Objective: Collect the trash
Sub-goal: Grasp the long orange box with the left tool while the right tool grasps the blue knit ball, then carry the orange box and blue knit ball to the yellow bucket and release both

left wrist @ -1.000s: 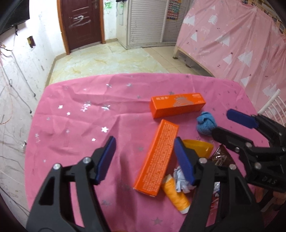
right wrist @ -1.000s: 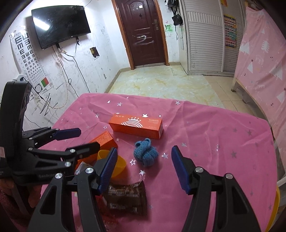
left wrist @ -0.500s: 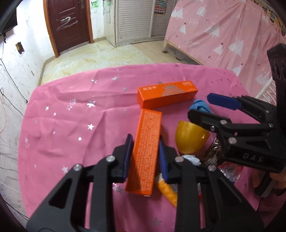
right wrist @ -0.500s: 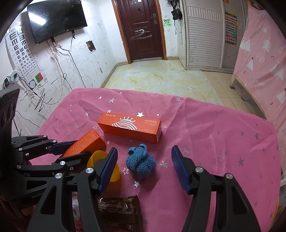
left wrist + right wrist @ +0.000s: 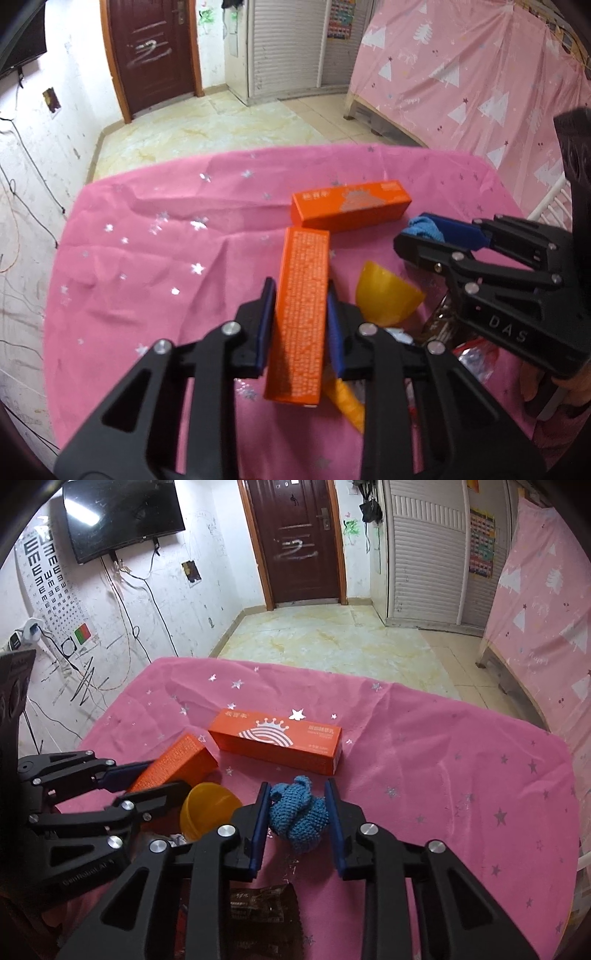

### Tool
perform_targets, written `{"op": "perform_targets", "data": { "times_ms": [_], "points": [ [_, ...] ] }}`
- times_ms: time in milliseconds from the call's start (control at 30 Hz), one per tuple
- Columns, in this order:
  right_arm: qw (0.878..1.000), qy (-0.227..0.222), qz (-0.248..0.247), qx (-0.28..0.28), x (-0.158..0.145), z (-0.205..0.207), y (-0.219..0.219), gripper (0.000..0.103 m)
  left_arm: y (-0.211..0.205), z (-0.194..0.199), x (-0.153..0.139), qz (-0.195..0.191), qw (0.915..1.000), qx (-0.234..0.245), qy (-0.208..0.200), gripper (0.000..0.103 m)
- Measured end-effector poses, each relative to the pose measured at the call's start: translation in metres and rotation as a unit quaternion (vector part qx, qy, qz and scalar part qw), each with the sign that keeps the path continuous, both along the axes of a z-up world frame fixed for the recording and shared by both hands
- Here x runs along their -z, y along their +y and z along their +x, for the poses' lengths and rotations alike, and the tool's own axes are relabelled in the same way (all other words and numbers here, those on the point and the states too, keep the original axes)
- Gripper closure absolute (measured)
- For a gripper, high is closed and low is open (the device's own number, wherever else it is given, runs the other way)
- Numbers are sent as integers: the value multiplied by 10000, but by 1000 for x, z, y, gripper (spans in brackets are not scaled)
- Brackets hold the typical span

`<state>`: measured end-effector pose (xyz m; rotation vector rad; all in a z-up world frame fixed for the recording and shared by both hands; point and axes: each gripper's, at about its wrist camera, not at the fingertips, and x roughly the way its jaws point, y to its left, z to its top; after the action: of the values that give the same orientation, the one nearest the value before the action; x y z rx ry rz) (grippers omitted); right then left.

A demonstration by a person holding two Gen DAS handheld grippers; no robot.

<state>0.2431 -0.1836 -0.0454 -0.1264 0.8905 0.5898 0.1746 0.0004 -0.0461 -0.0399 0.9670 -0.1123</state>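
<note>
My left gripper (image 5: 300,295) is shut on a long orange box (image 5: 303,321), pads pressed on its two long sides; the box's near end is off the pink cloth. In the right wrist view this box (image 5: 177,764) sits between the left fingers. My right gripper (image 5: 295,794) has its jaws closing around a blue knitted ball (image 5: 299,816), and both blue pads touch it. The left wrist view shows only a bit of the ball (image 5: 423,227) at the right gripper's tips.
A second orange box (image 5: 277,744) lies across the middle of the pink tablecloth (image 5: 147,277). A yellow cup (image 5: 384,295) lies on its side between the grippers. A brown wrapper (image 5: 258,908), an orange tube (image 5: 345,402) and crumpled paper (image 5: 400,336) lie near the front edge.
Both grippers went from wide open to closed: the left onto the long orange box, the right onto the blue knitted ball. The box's near end has lifted.
</note>
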Motion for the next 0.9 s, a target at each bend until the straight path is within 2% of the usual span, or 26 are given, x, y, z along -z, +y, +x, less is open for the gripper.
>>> {"op": "perform_targets", "data": {
  "times_ms": [367, 900],
  "points": [
    [9986, -316, 414, 134, -29, -17, -37, 81, -28, -18, -50, 131, 9984, 123, -537, 79],
    [9901, -643, 889, 873, -49, -43, -149, 81, -121, -21, -71, 268, 9937, 806, -727, 79]
  ]
}}
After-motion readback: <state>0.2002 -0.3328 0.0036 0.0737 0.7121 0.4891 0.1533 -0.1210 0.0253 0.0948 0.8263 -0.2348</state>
